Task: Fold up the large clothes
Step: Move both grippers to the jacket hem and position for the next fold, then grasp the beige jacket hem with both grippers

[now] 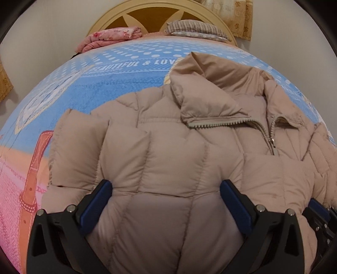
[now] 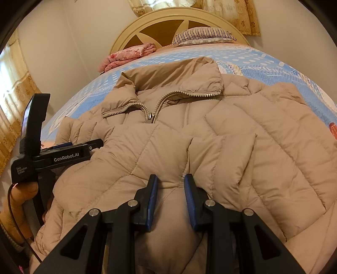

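Plainly, my left claw (image 1: 166,189) stands wide open over the near hem of the jacket (image 1: 168,147), one blue pad on each side of a puffed panel, and neither seems to press in; I judge it is set there to take a broad bite of the thick quilting. Both sleeves are already laid across the front, so the jacket lies as a narrow block with its collar pointing away from me. Further right, my right claw (image 2: 170,179) is nearly closed on a ridge of the same hem, the fabric bunched up between its pads, which I take as a hold ready for lifting the bottom toward the collar. Under it all is the bed (image 1: 126,84), soft, its sheet printed blue and pink. Beyond stand a pink blanket (image 1: 109,38), a striped pillow (image 1: 195,28), the round headboard (image 1: 118,14) and yellow curtains (image 2: 236,14).
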`<state>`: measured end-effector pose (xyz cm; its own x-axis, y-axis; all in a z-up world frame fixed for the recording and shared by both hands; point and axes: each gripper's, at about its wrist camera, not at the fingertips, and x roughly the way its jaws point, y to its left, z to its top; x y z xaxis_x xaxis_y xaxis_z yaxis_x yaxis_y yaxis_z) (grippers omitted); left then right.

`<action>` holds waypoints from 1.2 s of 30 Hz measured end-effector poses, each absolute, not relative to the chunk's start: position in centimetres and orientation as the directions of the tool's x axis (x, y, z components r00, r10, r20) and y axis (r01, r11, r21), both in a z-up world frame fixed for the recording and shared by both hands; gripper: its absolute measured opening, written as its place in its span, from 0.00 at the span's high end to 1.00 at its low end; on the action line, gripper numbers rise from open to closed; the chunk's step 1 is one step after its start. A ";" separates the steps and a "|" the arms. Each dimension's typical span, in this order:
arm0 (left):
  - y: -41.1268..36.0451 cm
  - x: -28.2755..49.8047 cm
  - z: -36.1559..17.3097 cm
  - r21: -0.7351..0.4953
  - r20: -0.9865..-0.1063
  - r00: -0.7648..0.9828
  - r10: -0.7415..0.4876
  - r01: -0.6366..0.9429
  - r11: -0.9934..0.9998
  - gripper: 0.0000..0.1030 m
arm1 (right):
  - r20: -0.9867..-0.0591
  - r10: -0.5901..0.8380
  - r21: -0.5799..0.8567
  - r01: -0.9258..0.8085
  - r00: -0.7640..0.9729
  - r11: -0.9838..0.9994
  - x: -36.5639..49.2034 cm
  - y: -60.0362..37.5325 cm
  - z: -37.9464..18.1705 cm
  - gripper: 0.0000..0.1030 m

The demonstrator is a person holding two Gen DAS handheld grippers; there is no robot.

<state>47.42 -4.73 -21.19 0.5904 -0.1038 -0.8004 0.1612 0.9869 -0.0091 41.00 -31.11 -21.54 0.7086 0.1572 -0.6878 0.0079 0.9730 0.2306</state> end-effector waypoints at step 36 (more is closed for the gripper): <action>-10.7 62.3 -16.1 0.101 -0.782 0.615 -0.101 0.285 0.953 0.01 | -0.798 0.164 0.214 0.018 0.580 0.977 65.1 -41.9 -15.7 0.34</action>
